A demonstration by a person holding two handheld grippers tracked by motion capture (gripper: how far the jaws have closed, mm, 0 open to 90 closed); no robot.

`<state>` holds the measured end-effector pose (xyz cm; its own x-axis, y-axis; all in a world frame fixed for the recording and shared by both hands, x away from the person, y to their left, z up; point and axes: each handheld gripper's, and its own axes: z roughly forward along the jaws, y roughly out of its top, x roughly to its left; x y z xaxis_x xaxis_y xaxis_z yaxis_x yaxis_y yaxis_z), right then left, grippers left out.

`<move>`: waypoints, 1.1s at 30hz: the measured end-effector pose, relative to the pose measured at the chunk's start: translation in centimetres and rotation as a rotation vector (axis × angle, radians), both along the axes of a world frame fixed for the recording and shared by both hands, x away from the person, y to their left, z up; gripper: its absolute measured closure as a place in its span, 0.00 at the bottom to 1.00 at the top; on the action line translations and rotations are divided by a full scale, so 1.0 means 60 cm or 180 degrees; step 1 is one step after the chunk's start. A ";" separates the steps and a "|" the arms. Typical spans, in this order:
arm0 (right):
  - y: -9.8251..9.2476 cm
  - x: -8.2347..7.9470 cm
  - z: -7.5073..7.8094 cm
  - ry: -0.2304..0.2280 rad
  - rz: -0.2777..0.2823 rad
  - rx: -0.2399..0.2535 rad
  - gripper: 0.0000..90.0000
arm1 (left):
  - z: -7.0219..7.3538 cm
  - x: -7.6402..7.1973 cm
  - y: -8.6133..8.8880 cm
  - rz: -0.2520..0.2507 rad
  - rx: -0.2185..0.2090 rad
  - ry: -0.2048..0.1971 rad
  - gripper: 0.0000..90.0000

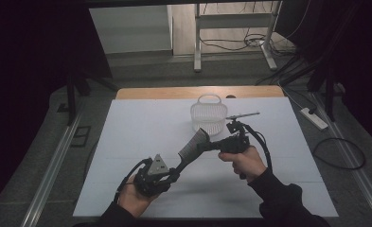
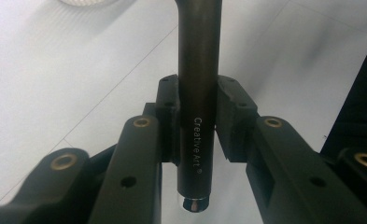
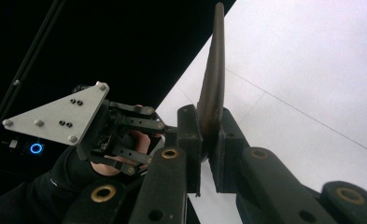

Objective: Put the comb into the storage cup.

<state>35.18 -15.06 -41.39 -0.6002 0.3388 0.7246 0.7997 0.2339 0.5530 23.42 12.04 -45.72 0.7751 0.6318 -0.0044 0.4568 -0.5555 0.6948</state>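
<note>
The dark, matte fan-shaped paintbrush [image 1: 193, 144] with a round handle printed "Creative Art" and a small shiny metal cap at its end hangs above the middle of the white desk [image 1: 141, 127], closer to the near edge, slanting from lower left up to its ridged, flared head. The left gripper [image 1: 172, 174], black with brass-coloured pivots and a grey 3-cornered metal plate on top, is clenched around the smooth handle [image 2: 197, 93], its 2 pads pressing on either side just above the cap. The right gripper [image 1: 207, 145] is clamped onto the thin, flat flared head [image 3: 214, 88], seen edge-on between its pads. A white, ribbed plastic basket [image 1: 208, 116] with a looped handle stands just beyond the brush head, toward the desk's far edge, where a strip of bare wood [image 1: 174, 92] shows.
</note>
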 end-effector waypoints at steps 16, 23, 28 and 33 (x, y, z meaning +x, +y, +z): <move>-0.003 -0.007 0.009 -0.0344 0.0003 -0.0049 0.93 | 0.002 0.007 0.020 0.0130 -0.0279 0.0108 0.36; -0.005 -0.008 0.011 -0.0392 -0.0034 -0.0066 0.93 | 0.001 0.013 0.037 0.0250 -0.0452 0.0250 0.23; -0.010 -0.007 0.015 -0.0442 -0.0093 -0.0076 0.93 | 0.000 0.014 0.050 0.0322 -0.0478 0.0280 0.16; -0.015 -0.005 0.017 -0.0490 -0.0149 -0.0084 0.93 | -0.001 0.016 0.060 0.0376 -0.0509 0.0287 0.11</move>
<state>34.90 -15.98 -40.37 -0.6865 0.3866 0.6158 0.7163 0.2145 0.6640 24.35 15.61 -45.76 0.6876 0.7040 -0.1778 0.5765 -0.3805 0.7231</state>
